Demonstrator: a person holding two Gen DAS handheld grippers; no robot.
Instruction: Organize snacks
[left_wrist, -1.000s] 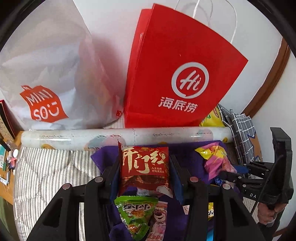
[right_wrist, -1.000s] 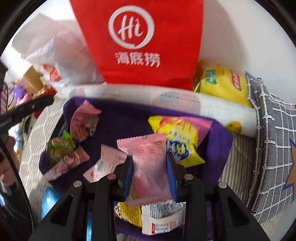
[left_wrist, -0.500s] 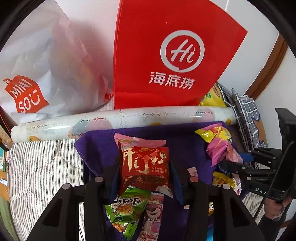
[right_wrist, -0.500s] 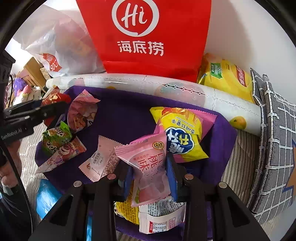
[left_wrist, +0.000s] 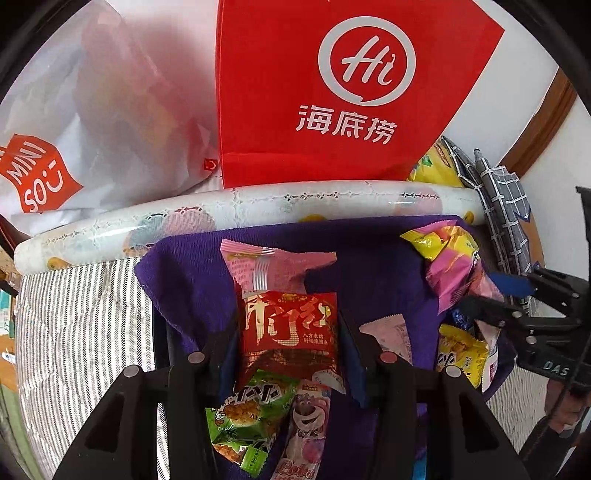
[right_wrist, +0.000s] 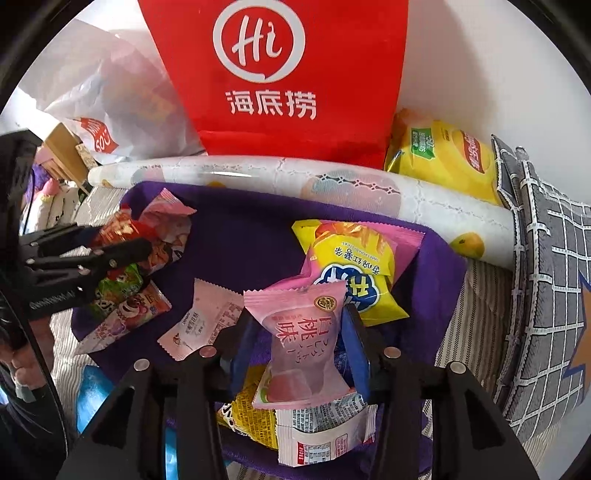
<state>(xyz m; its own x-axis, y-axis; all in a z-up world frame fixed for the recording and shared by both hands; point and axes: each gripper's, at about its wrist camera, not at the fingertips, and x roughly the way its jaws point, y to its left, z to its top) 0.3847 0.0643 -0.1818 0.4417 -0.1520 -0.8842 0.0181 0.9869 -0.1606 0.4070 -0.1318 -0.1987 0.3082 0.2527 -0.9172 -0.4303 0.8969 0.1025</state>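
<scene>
My left gripper (left_wrist: 288, 325) is shut on a red snack packet (left_wrist: 291, 343) and holds it low over a purple cloth (left_wrist: 373, 266) strewn with snacks. Just below it lie a green packet (left_wrist: 247, 417) and a pink bear packet (left_wrist: 306, 424). My right gripper (right_wrist: 299, 321) has its jaws opening. A pink peach packet (right_wrist: 303, 350) stands between the blue pads with a gap on each side, resting on the packets under it. The left gripper (right_wrist: 122, 254) also shows at the left edge of the right wrist view.
A red paper bag (left_wrist: 332, 92) and a white MINISO bag (left_wrist: 92, 129) stand against the wall behind a rolled sheet (left_wrist: 258, 206). A yellow chips bag (right_wrist: 443, 158) and a grey checked cushion (right_wrist: 546, 277) lie on the right. A yellow-pink packet (right_wrist: 354, 269) lies on the cloth.
The left gripper has sunk toward the cloth with the red packet. The right jaws have parted, and the pink peach packet has slipped down and turned its printed face up.
</scene>
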